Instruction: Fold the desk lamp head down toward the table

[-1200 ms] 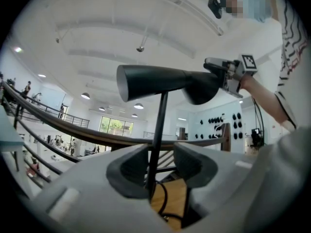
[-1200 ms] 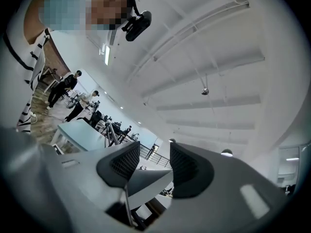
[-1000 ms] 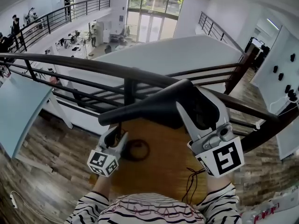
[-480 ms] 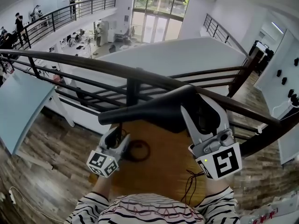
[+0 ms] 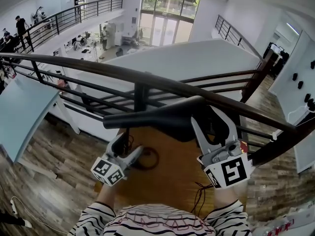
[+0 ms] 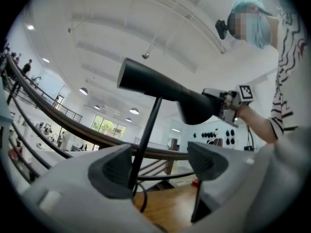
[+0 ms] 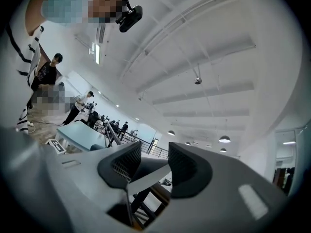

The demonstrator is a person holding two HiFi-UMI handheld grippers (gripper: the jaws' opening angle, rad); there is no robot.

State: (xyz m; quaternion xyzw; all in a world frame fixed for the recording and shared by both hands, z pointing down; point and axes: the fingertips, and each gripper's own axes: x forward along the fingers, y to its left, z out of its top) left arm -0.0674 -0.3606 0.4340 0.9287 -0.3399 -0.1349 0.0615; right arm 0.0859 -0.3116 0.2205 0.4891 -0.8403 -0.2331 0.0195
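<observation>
Tabletop of brown wood was seen under the lamp head, which was held level above it with its narrow end pointed to 9 o'clock. Its wide 3 o'clock end was clamped by the right gripper, whose jaws had just been eased slightly. The left gripper, at 7 o'clock, had just been opened wide, and the lamp stem was left unpressed between its jaws.

One lamp — two grippers (one table).
</observation>
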